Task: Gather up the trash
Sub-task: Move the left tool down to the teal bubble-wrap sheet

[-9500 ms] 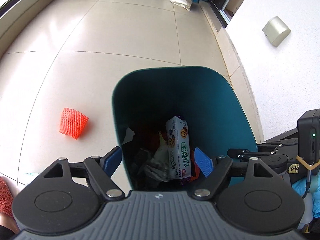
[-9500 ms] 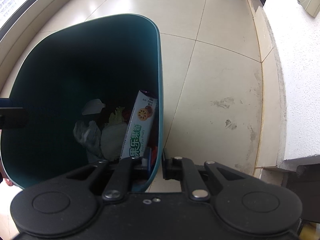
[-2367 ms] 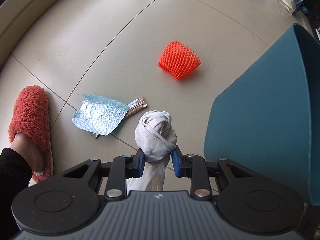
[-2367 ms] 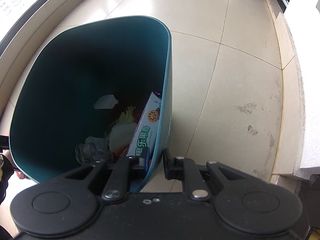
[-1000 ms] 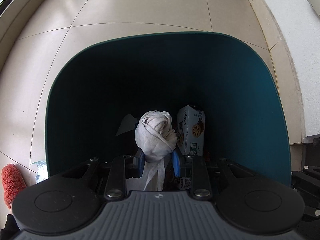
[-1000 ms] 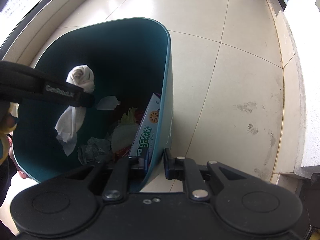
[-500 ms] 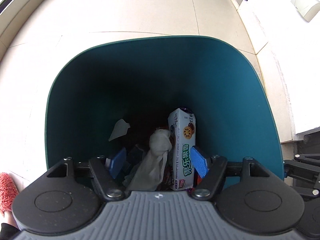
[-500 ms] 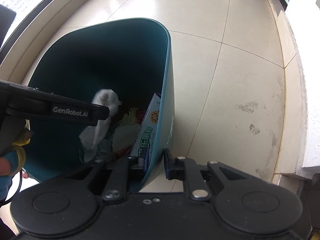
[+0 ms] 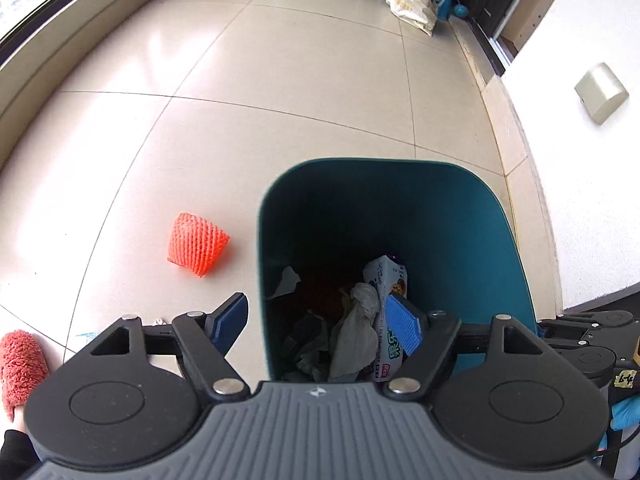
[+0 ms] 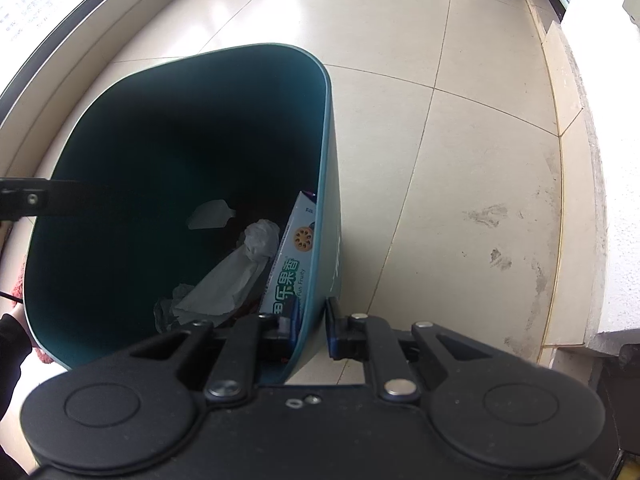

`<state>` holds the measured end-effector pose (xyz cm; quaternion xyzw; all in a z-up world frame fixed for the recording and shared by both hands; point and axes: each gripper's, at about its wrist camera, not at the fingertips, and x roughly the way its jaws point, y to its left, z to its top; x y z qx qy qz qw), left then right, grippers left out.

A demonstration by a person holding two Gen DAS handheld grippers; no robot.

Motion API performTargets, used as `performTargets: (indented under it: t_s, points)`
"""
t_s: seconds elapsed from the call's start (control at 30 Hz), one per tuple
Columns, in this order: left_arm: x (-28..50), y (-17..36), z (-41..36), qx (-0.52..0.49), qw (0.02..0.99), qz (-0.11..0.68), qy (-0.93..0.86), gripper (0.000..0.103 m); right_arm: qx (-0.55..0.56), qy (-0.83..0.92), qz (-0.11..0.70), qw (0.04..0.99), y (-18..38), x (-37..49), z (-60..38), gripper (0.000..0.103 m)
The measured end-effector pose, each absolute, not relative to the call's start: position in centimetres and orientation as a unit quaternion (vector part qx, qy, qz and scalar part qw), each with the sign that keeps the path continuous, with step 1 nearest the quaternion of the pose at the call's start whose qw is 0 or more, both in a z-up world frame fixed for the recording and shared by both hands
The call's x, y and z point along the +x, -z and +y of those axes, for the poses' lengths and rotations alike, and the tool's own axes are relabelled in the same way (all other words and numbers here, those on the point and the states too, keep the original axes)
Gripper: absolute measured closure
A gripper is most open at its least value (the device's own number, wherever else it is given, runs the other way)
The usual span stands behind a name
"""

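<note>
One piece left on the floor (image 9: 280, 80): orange net (image 9: 197, 243), ahead-left of the left gripper (image 9: 316, 320), jaws just opened, empty, tissue (image 9: 356, 328) dropped in the bin (image 9: 460, 216); right gripper (image 10: 308, 326) clamps the rim

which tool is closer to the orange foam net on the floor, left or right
Left. The left tool hangs open above the bin's rim on the side facing the orange foam net. The right tool is clamped on the bin's opposite wall, farther away.

A teal bin (image 9: 472, 240) holds a white rag (image 10: 240, 276) (greyish in shadow), beside an orange mesh sleeve (image 9: 197, 243).
</note>
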<state>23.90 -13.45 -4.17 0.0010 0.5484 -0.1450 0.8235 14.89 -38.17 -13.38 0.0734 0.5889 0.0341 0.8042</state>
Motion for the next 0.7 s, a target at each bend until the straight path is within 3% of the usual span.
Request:
performTargets:
  t_s: [0.4, 0.7]
  points:
    - [25.2, 4.3, -1.8, -0.081, 0.842, 0.529, 0.062, 0.022, 0.072, -0.033, 0.587, 0.806, 13.1, 14.8, -38.1, 0.091]
    - [27.5, 12.0, 5.0, -0.105, 0.807, 0.581, -0.018, 0.022, 0.062, -0.031, 0.589, 0.805, 13.4, 14.8, -37.7, 0.091]
